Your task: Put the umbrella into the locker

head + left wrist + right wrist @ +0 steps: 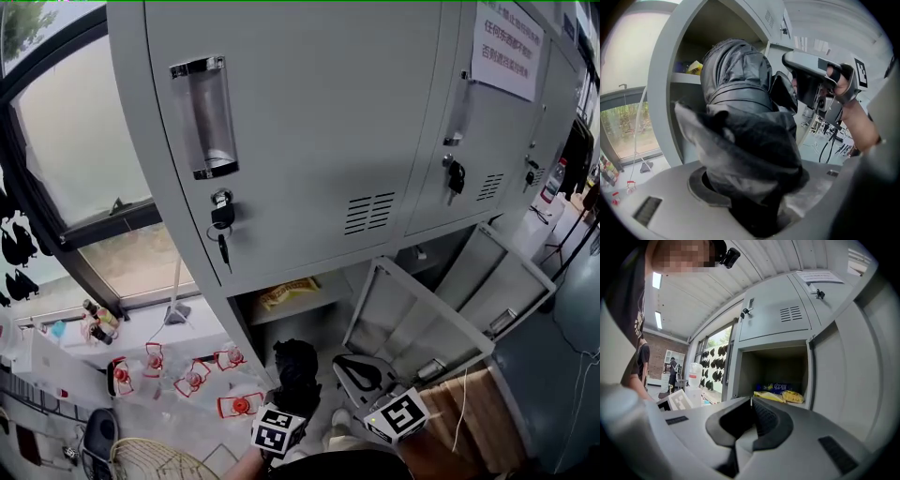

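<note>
- My left gripper (751, 199) has its jaws partly apart and clamped on the black folded umbrella (740, 103). The fabric bunches up and fills the gap between them.
- The umbrella rises out of that grip, its strapped, rounded end aimed at the open locker compartment (689, 51). From the head view it sits just in front of the opening. I cannot say whether its end has crossed the edge.
- My right gripper (750, 401) has its jaws closed together, with nothing between them. It points level at the same open compartment (776, 364).
- In the left gripper view the right gripper is up beside the umbrella, held by a hand (841, 79).
- On the compartment's shelf lie a yellow packet (769, 396) and a blue packet (780, 387), towards the back.
- The compartment's door (412, 319) is swung wide open to the right.
- Directly above it is a closed door with a recessed handle (206, 112) and a key (222, 220) hanging in its lock.
- A paper notice (508, 42) is stuck on the next locker door to the right.
</note>
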`<action>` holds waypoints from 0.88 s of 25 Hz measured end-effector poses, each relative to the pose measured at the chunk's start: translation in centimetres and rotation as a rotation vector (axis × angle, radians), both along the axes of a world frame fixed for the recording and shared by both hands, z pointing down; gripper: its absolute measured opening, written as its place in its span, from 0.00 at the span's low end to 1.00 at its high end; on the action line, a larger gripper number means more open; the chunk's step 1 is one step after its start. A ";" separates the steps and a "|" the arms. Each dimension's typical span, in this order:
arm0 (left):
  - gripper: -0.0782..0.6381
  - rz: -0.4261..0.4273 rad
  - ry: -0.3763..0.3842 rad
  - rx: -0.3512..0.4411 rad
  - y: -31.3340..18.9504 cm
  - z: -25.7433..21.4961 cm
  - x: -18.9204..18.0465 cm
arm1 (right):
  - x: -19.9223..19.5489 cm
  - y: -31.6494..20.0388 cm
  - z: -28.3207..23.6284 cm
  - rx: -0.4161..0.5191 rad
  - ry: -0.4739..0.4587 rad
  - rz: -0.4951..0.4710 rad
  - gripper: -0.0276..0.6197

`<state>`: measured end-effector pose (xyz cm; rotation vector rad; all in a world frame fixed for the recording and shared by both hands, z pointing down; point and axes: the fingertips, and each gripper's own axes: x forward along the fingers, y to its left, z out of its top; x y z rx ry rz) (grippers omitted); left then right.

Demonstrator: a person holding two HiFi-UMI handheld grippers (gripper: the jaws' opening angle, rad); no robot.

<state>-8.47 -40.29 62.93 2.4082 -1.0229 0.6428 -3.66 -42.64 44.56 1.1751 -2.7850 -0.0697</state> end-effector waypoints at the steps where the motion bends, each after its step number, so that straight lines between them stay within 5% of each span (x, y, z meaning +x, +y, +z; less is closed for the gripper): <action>1: 0.48 -0.003 -0.008 -0.003 -0.4 0.3 0.1 | 0.0 -0.4 0.0 -0.002 -0.001 -0.008 0.09; 22: 0.48 -0.082 -0.030 -0.189 -6.9 7.2 0.3 | -1.4 -2.5 1.0 -0.007 0.023 -0.131 0.09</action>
